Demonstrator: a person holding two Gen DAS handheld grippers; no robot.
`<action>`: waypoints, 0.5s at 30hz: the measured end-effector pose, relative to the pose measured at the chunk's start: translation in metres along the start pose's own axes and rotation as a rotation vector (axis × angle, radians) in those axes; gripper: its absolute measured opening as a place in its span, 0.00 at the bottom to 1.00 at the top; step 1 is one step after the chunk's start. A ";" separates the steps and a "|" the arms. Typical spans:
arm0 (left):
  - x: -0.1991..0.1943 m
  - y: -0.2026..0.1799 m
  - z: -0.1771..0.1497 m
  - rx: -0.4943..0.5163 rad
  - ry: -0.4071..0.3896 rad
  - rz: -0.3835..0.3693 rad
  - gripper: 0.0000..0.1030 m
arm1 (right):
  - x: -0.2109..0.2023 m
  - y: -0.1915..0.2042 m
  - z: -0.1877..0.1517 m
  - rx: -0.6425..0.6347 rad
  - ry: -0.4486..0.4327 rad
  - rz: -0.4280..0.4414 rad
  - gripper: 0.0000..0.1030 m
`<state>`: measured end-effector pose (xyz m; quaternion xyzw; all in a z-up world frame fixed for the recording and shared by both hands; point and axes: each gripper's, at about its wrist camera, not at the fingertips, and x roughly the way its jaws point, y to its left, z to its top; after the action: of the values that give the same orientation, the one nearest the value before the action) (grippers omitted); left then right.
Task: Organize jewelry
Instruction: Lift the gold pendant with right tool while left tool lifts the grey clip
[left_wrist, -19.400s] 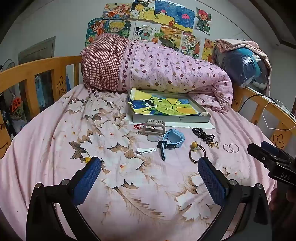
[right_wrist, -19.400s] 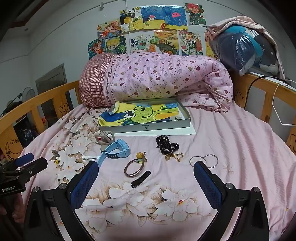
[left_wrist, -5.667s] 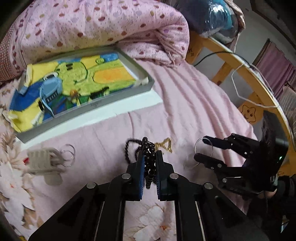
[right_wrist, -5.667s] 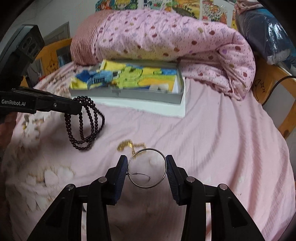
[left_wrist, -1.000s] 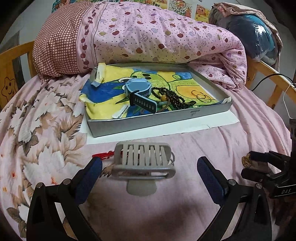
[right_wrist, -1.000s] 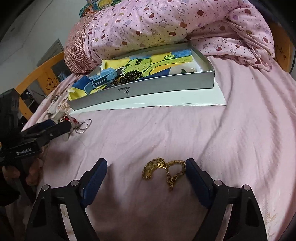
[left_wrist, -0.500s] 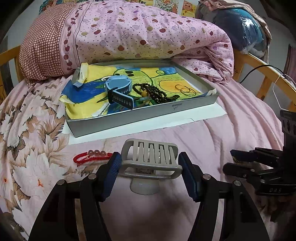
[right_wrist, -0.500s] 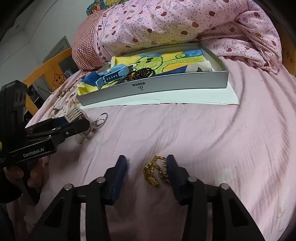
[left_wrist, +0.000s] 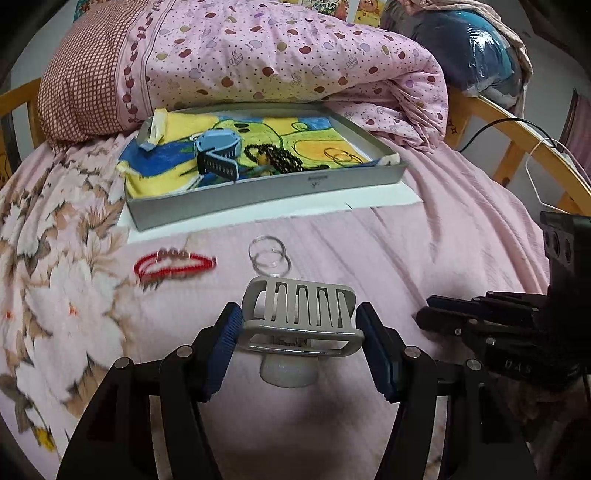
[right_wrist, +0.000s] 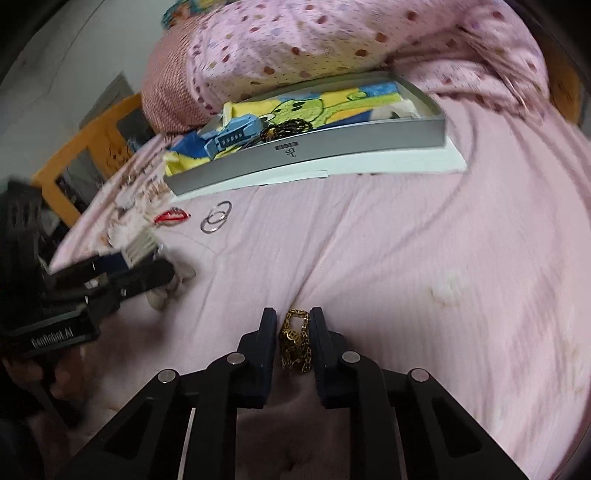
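My left gripper (left_wrist: 300, 325) is shut on a grey hair claw clip (left_wrist: 300, 317), held just above the pink bedsheet; it shows at the left of the right wrist view (right_wrist: 140, 258). My right gripper (right_wrist: 293, 325) is shut on a gold chain (right_wrist: 295, 341), and shows at the right of the left wrist view (left_wrist: 480, 317). A grey tray (left_wrist: 266, 190) (right_wrist: 314, 147) holds a blue watch (left_wrist: 218, 155), dark beads (left_wrist: 273, 157) and thin hoops (left_wrist: 341, 155). A red bracelet (left_wrist: 173, 264) and two silver rings (left_wrist: 269, 254) lie on the sheet in front of the tray.
A rolled pink quilt (left_wrist: 277, 62) and checked pillow (left_wrist: 85, 77) lie behind the tray. A wooden bed rail (left_wrist: 517, 147) with a black cable runs along the right. A bundle in blue plastic (left_wrist: 476, 48) sits at the back right.
My left gripper has closed tighter on the claw clip and lifted it, uncovering the two silver rings. My right gripper has closed on the gold chain.
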<state>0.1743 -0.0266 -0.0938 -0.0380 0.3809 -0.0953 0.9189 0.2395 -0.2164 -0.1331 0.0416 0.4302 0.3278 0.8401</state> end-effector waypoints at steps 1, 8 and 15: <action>-0.003 0.000 -0.001 -0.005 0.001 -0.003 0.56 | -0.003 -0.002 0.000 0.024 -0.006 0.008 0.16; -0.023 0.000 0.006 -0.033 -0.018 -0.018 0.56 | -0.030 -0.001 0.006 0.101 -0.058 0.032 0.15; -0.035 -0.001 0.008 -0.035 -0.036 -0.040 0.56 | -0.033 0.011 -0.011 0.088 -0.008 0.030 0.14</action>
<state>0.1562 -0.0205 -0.0638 -0.0636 0.3651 -0.1062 0.9227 0.2118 -0.2292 -0.1128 0.0863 0.4402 0.3208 0.8342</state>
